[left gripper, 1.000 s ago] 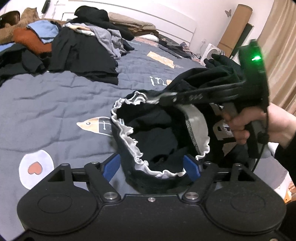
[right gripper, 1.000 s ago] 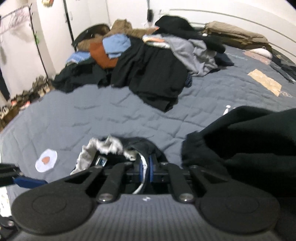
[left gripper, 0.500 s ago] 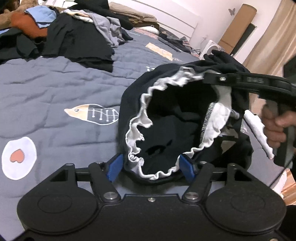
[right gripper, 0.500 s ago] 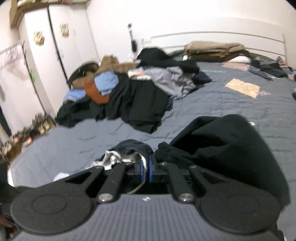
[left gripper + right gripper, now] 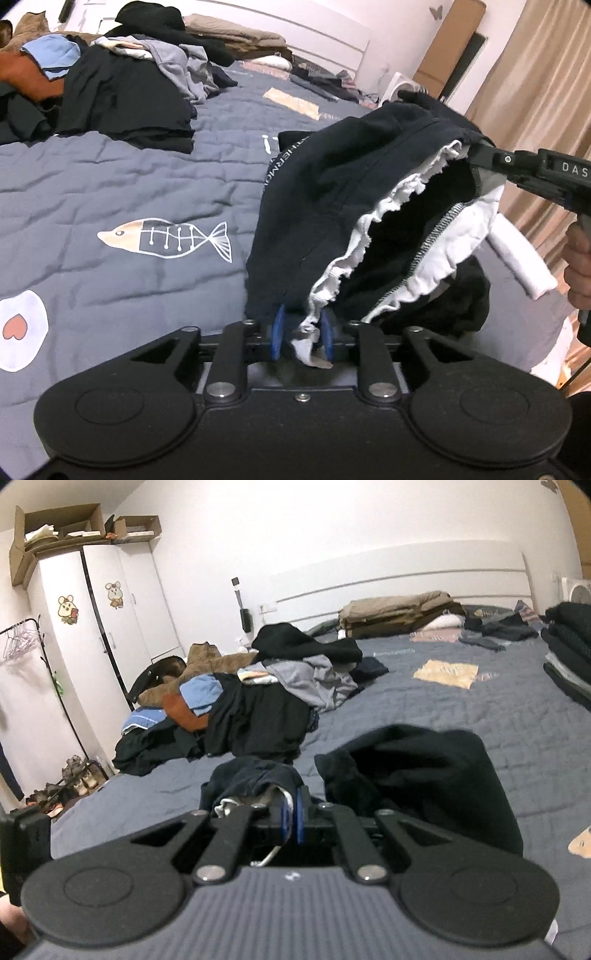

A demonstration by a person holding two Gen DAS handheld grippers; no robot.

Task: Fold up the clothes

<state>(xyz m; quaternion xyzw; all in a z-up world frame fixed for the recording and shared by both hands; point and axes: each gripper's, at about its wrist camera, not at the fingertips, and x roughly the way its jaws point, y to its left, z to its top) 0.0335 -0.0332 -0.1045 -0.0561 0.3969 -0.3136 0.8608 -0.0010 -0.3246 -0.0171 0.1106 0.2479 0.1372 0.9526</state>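
Note:
A dark navy garment (image 5: 332,192) with a white ruffled inner lining hangs in the air between the two grippers, above the grey bed quilt (image 5: 110,177). My left gripper (image 5: 302,334) is shut on its near hem, blue pads pinching the white ruffle. My right gripper (image 5: 480,153) comes in from the right in the left wrist view and grips the far hem; a hand (image 5: 578,266) holds its handle. In the right wrist view the right gripper (image 5: 292,814) is shut on the navy garment (image 5: 255,775), whose body hangs dark at the right.
A heap of unfolded clothes (image 5: 258,698) lies at the far left of the bed. Folded beige items (image 5: 399,609) sit by the headboard and a dark folded stack (image 5: 569,646) at the right edge. A white wardrobe (image 5: 103,627) and a clothes rack (image 5: 37,672) stand left.
My left gripper has closed onto the near hem, which it only straddled before. The right gripper has lifted and pulled its end away, stretching the garment's opening into a long slit.

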